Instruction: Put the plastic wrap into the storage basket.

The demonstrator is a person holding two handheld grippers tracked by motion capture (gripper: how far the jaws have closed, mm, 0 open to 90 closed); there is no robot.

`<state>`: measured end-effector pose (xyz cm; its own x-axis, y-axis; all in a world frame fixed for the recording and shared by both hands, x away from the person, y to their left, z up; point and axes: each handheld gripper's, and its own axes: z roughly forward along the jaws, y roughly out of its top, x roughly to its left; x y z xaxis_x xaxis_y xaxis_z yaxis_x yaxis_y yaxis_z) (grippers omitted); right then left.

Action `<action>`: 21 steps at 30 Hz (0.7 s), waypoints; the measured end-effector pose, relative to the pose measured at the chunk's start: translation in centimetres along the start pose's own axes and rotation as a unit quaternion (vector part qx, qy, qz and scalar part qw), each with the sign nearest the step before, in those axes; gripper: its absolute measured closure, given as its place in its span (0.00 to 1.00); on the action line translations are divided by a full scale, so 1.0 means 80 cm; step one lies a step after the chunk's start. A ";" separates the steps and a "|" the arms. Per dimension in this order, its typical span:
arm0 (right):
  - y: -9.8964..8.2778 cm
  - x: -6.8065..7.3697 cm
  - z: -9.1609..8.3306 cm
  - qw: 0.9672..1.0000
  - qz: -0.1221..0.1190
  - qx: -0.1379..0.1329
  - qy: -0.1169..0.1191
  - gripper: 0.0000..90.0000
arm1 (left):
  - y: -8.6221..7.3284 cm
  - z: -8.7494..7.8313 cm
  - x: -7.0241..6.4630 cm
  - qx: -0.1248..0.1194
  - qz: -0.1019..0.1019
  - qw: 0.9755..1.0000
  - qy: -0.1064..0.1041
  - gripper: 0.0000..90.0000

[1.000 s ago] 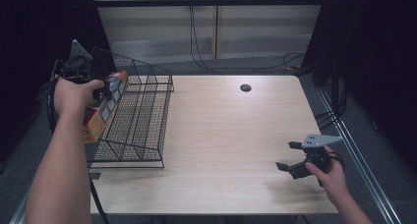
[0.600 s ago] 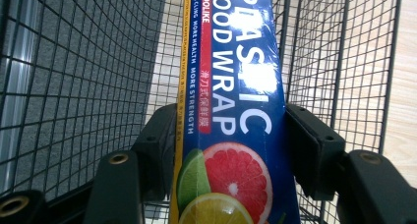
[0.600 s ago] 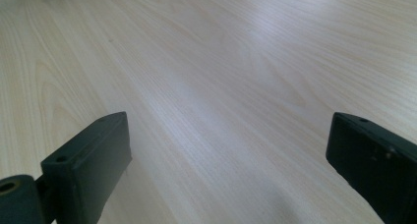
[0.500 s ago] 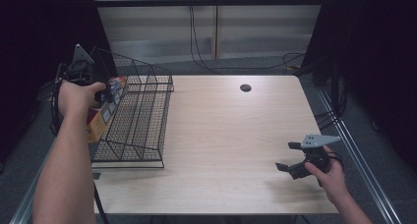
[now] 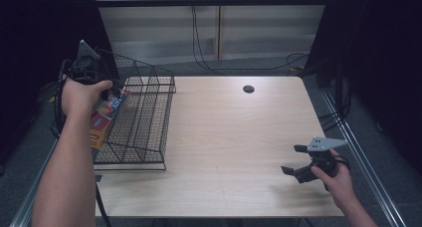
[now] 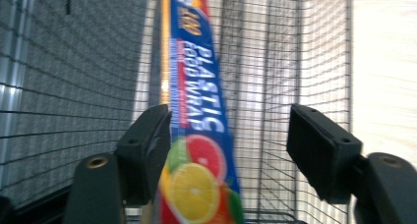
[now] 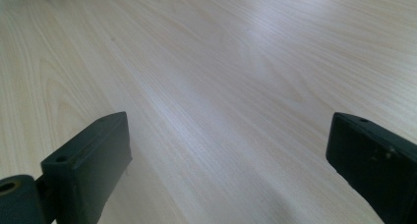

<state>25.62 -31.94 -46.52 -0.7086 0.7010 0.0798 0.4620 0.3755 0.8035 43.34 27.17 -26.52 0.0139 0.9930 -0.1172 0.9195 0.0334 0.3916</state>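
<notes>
- Nearest, at the near right of the table (image 5: 224,137), the right hand-held gripper (image 5: 297,160) sits low over the bare wood in the person's right hand (image 5: 336,179). Its jaws stand wide apart with nothing between them; the right gripper view looks along them across plain wood grain.
- Toward the near left, the person's left forearm runs up along the table's left edge to the left hand (image 5: 79,95), which grips the left hand-held gripper (image 6: 228,135) above the wire basket (image 5: 142,122).
- The wire basket stands on the table's left side – black mesh, its tall back wall toward the far edge.
- The plastic wrap box (image 5: 105,118) lies lengthwise in the basket against its left wall, one end raised toward the left hand; in the left gripper view its blue face (image 6: 201,101) with citrus slices runs away from the camera.
- The left hand-held gripper's jaws have just been opening. The box is between them – one pad touching or just beside its edge, the other well clear, so nothing is clamped.
- Farthest off, a small dark round hole (image 5: 248,89) sits near the table's far edge, well apart from both grippers.
</notes>
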 end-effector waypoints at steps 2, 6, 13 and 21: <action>0.000 0.000 0.000 1.000 0.001 -0.001 0.002 0.03 | -0.003 -0.003 -0.008 -0.003 0.004 1.000 -0.012 0.33; 0.001 0.001 0.001 1.000 0.002 -0.002 0.002 0.03 | -0.009 -0.008 -0.022 -0.013 0.019 0.999 -0.029 0.29; 0.001 0.002 0.001 1.000 -0.002 -0.002 0.004 0.03 | -0.016 -0.008 -0.042 -0.024 0.041 0.997 -0.064 0.25; 0.001 0.003 0.001 1.000 -0.003 -0.002 0.004 0.03 | -0.026 -0.001 -0.068 -0.033 0.067 0.992 -0.103 0.22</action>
<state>25.54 -31.69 -46.50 -0.7159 0.6936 0.0797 0.4554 0.3774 0.8063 41.29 21.72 -26.65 0.2206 0.9452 -0.2408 0.8762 -0.0836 0.4746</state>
